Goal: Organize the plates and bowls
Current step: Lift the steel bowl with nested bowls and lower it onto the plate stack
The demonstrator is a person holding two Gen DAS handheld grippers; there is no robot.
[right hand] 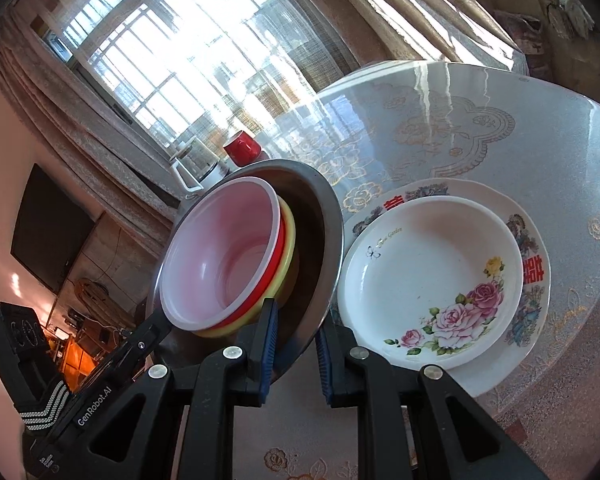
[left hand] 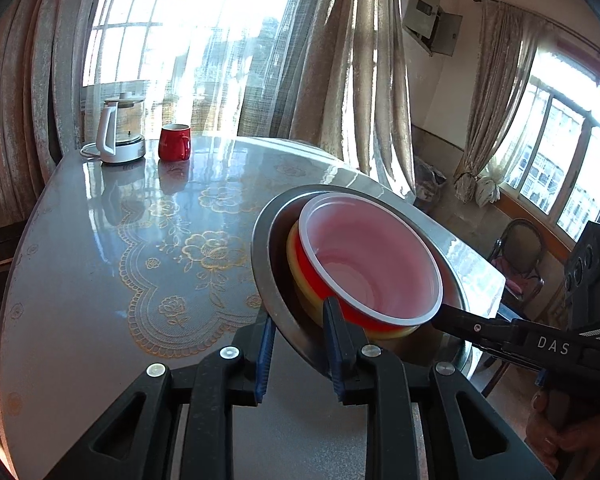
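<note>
Both claws (left hand: 300,344) (right hand: 294,346) on tilted steel bowl's (right hand: 324,216) rim

The left gripper (left hand: 300,344) pinches the near rim of a wide stainless-steel basin (left hand: 268,268), one blue-padded finger on either side of it. Nested inside sit a yellow plastic bowl (left hand: 304,292) and, in that, a red plastic bowl with a pale pink inside (left hand: 374,260). From four o'clock the right gripper (left hand: 452,320) reaches the red bowl's rim. At eleven o'clock on the glossy, lace-patterned round table (left hand: 100,280), a red ceramic mug (left hand: 175,142) stands just beside a white-handled glass electric kettle (left hand: 120,132).
</note>
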